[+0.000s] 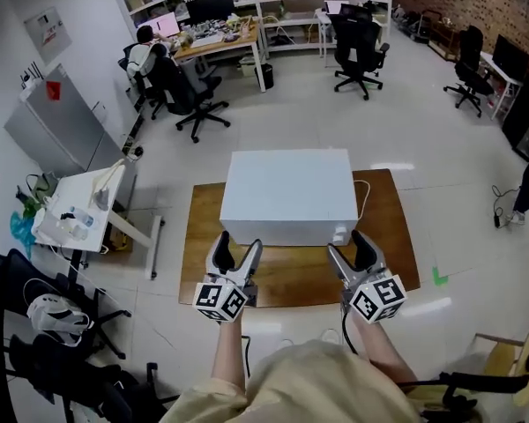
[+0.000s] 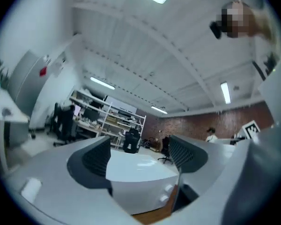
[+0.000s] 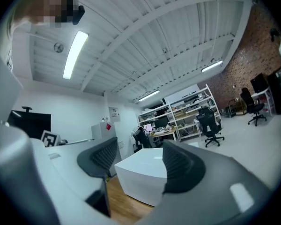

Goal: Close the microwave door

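The white microwave (image 1: 286, 192) stands on a wooden table (image 1: 390, 236). Its front faces me, with two knobs (image 1: 339, 236) at the front's right end, and its door lies flush with the front. My left gripper (image 1: 236, 247) hovers just before the front's left part, and my right gripper (image 1: 353, 247) before the knob end. Neither touches it. In the left gripper view the jaws (image 2: 138, 151) stand apart with nothing between them, and the microwave (image 2: 140, 172) shows through the gap. In the right gripper view the right gripper (image 3: 139, 153) likewise has a gap, and the microwave (image 3: 143, 172) shows beyond it.
A low white side table (image 1: 79, 205) with small items stands to the left, with a grey cabinet (image 1: 57, 126) behind it. Office chairs (image 1: 194, 95), desks and shelves fill the back, and a person sits there. Dark chairs (image 1: 53, 351) crowd the near left.
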`<state>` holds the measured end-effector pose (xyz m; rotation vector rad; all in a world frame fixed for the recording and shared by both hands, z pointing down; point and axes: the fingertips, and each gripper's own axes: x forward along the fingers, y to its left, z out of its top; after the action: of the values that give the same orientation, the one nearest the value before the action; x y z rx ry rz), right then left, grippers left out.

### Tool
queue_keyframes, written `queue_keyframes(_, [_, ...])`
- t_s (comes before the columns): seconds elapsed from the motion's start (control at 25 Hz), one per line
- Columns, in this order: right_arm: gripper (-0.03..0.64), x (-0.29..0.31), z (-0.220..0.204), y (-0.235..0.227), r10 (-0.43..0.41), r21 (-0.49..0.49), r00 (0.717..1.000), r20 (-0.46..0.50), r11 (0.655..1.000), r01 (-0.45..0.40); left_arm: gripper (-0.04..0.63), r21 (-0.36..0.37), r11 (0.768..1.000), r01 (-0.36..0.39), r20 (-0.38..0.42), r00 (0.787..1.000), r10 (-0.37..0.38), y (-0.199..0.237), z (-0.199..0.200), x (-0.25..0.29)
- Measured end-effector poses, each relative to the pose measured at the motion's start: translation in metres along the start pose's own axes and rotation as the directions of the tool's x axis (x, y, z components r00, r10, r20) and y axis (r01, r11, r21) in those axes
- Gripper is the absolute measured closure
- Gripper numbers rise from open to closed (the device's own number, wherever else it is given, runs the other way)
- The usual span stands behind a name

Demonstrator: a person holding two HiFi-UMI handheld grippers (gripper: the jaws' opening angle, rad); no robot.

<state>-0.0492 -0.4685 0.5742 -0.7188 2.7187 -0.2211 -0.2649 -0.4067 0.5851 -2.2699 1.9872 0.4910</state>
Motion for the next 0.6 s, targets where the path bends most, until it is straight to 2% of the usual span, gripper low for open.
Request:
queue_keyframes(0.04, [0.323, 0.008, -0.001, 0.003, 0.001, -0.022, 1.000, -0.004, 1.000, -0.001, 0.221, 0.110, 0.994, -0.019, -0.012, 1.000, 0.021, -0.003, 0.012, 0.000])
queue_keyframes(0.12, [0.322, 0.027, -0.001, 0.015, 0.004, -0.066, 1.000, -0.009, 0.998, -0.005, 0.221, 0.297, 0.953, -0.057, -0.035, 0.997, 0.071, 0.001, 0.030, -0.001])
queue_keyframes(0.2, [0.322, 0.038, 0.000, 0.023, 0.005, -0.114, 1.000, -0.006, 0.993, -0.005, 0.222, 0.406, 0.910, -0.082, -0.043, 0.993, 0.108, 0.002, 0.036, -0.001])
queue_keyframes(0.24, [0.322, 0.038, 0.001, 0.023, 0.004, -0.135, 1.000, -0.001, 0.991, -0.004, 0.222, 0.418, 0.904, -0.087, -0.042, 0.992, 0.116, -0.001, 0.035, 0.000])
queue_keyframes(0.44, [0.324, 0.042, 0.001, 0.028, 0.006, -0.199, 1.000, -0.023, 0.980, -0.011, 0.222, 0.372, 0.925, -0.073, -0.065, 0.992, 0.105, -0.007, 0.024, 0.004])
queue_keyframes(0.52, [0.322, 0.039, 0.001, 0.022, -0.006, -0.220, 0.999, -0.050, 0.975, -0.005, 0.222, 0.379, 0.923, -0.063, -0.075, 0.992, 0.098, -0.017, 0.022, 0.008])
queue_keyframes(0.6, [0.322, 0.039, 0.001, 0.018, -0.017, -0.225, 0.997, -0.070, 0.974, 0.001, 0.222, 0.399, 0.917, -0.031, -0.122, 0.989, 0.086, -0.029, 0.022, 0.013])
